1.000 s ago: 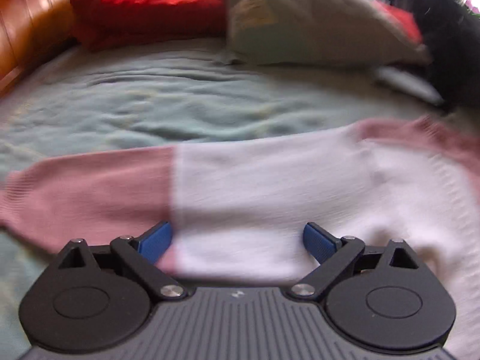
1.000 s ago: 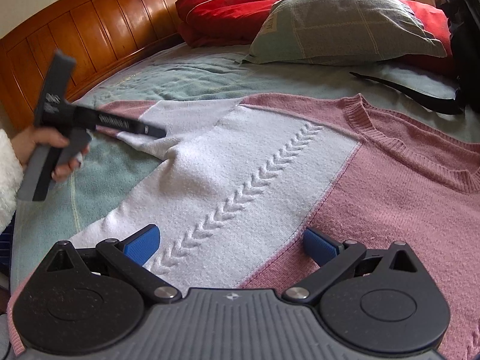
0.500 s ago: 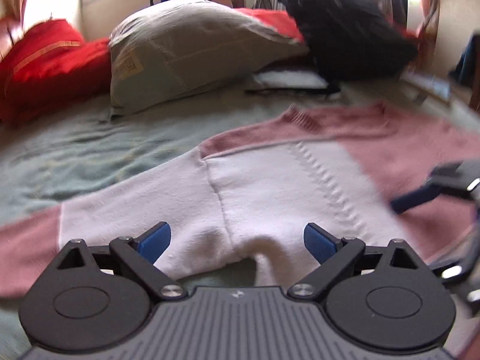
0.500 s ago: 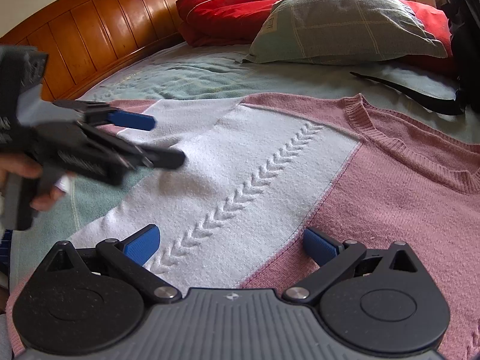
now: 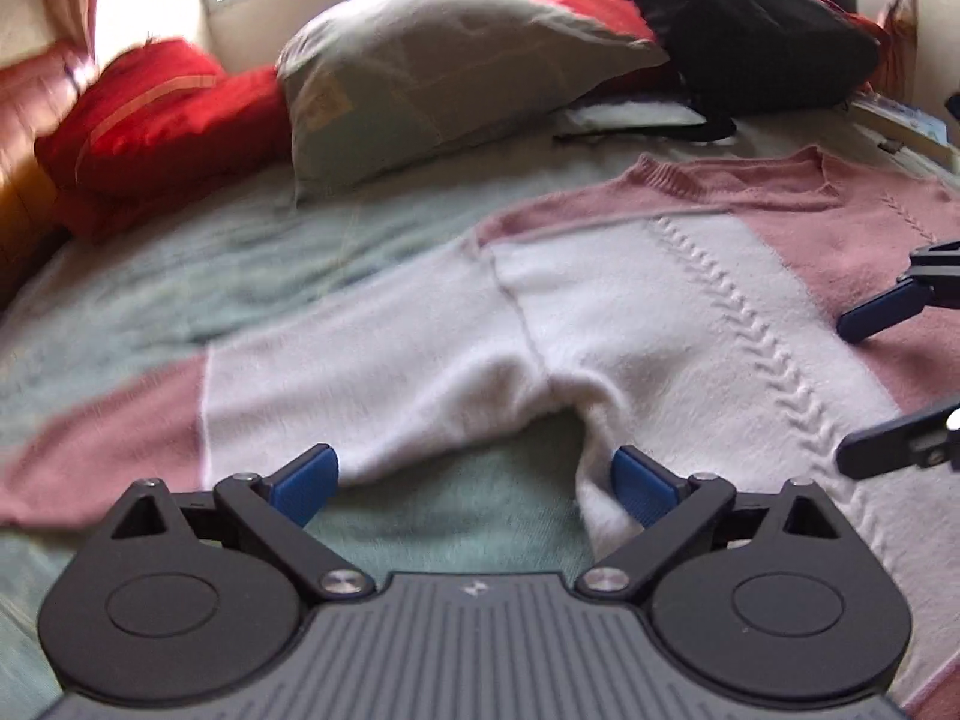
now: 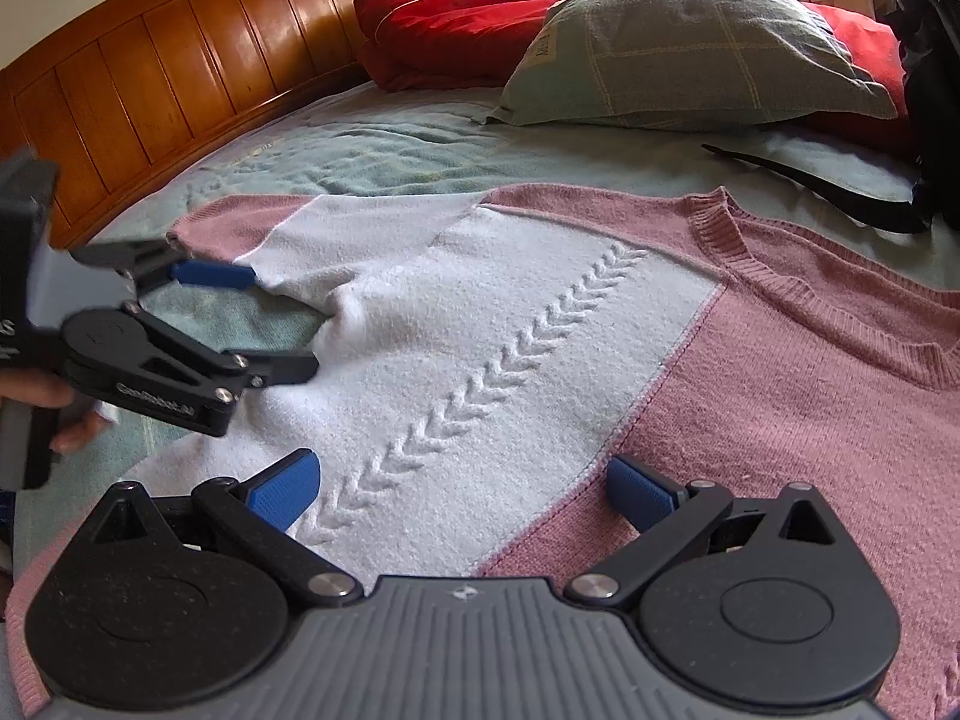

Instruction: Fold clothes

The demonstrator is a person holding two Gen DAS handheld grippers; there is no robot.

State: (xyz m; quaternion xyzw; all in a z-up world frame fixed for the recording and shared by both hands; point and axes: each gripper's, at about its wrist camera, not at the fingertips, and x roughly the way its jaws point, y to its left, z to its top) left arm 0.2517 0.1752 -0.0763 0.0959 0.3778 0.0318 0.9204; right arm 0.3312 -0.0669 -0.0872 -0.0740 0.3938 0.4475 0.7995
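A pink and white knit sweater lies flat, front up, on the green bedspread. Its left sleeve stretches out sideways, white near the body and pink toward the cuff. My left gripper is open and low at the armpit, one fingertip by the sleeve's lower edge and the other at the body's side edge; it also shows in the right wrist view, held by a hand. My right gripper is open just above the sweater's lower front, astride the white-pink seam, holding nothing.
At the head of the bed lie a red cushion, a grey-green pillow and a black backpack with a strap trailing on the cover. A wooden headboard runs along the left side.
My left gripper has swung right, from over the sleeve to the armpit, and come lower and closer to the sweater. The right gripper has held still.
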